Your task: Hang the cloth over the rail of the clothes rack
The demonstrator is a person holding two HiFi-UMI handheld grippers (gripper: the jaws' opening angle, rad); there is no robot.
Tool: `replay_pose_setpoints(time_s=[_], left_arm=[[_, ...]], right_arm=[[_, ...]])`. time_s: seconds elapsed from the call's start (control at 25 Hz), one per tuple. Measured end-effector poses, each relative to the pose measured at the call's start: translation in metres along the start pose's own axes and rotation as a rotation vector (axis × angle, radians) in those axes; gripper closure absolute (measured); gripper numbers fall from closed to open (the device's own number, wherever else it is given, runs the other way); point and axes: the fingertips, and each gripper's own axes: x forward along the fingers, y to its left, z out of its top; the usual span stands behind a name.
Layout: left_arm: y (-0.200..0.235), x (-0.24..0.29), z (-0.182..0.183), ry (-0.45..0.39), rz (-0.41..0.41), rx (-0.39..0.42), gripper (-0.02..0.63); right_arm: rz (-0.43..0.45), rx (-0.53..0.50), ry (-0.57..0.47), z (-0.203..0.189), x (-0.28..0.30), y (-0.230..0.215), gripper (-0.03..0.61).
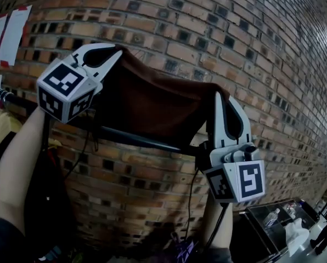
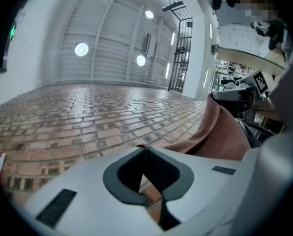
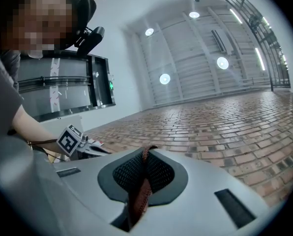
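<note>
Cloth [image 1: 152, 100]: brown, stretched by its top edge between both grippers in front of the brick wall [image 1: 251, 43]; it sags in the middle.
Cloth position: at 12 o'clock of the rail [image 1: 139, 140], with its lower edge reaching down to the rail. Contact cannot be told.
Left gripper [image 1: 118, 50]: at the cloth's 10 o'clock corner, jaws pressed together on a thin fold of cloth edge, tips pointing up and right.
Right gripper [image 1: 218, 95]: at the cloth's 3 o'clock corner, jaws pinching a strip of cloth, tips pointing up.
Rail: black bar, sloping from 9 o'clock towards 4 o'clock in the head view.
Hung garment [image 1: 1, 127]: pale yellow, on the rack at 9 o'clock.
Paper sheets [image 1: 7, 34]: taped to the wall at 10 o'clock.
Glass case [image 1: 273, 218]: at 4 o'clock, low.
</note>
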Motion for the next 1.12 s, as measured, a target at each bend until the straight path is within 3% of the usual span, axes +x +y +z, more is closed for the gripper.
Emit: replay_pose_setpoints(time_s=[0.2, 0.32, 0.4, 0.56, 0.68, 0.8, 0.88, 0.96, 1.04, 1.12], left_arm=[[-0.010, -0.013, 0.030, -0.043, -0.052, 0.057, 0.591], [-0.034, -0.023, 0.034, 0.024, -0.138, 0.123, 0.591], [-0.053, -0.036, 0.029, 0.092, -0.189, 0.118, 0.591], [-0.070, -0.066, 0.020, 0.169, -0.178, 0.061, 0.591], [-0.082, -0.091, 0.007, 0.234, -0.191, -0.066, 0.591], [-0.094, -0.115, 0.002, 0.204, -0.218, -0.194, 0.591], [-0.093, -0.127, -0.001, 0.176, -0.185, -0.213, 0.592], [-0.087, -0.137, -0.012, 0.183, -0.109, -0.172, 0.591], [-0.086, -0.146, -0.025, 0.213, -0.041, -0.126, 0.591], [-0.097, -0.152, -0.036, 0.224, -0.030, -0.125, 0.591]], right_arm=[[-0.008, 0.001, 0.033, 0.001, -0.014, 0.004, 0.555], [-0.020, 0.035, 0.055, -0.006, -0.028, -0.001, 0.555], [-0.035, 0.043, 0.067, -0.011, -0.040, -0.005, 0.555], [-0.054, 0.135, 0.086, -0.020, -0.060, -0.013, 0.555], [-0.019, 0.243, 0.107, -0.028, -0.076, -0.009, 0.555], [0.006, 0.323, 0.114, -0.035, -0.090, -0.001, 0.555], [0.049, 0.395, 0.096, -0.038, -0.096, 0.009, 0.555], [0.118, 0.442, 0.059, -0.038, -0.102, 0.025, 0.555], [0.156, 0.432, 0.041, -0.039, -0.111, 0.039, 0.555], [0.139, 0.396, 0.044, -0.043, -0.121, 0.044, 0.555]])
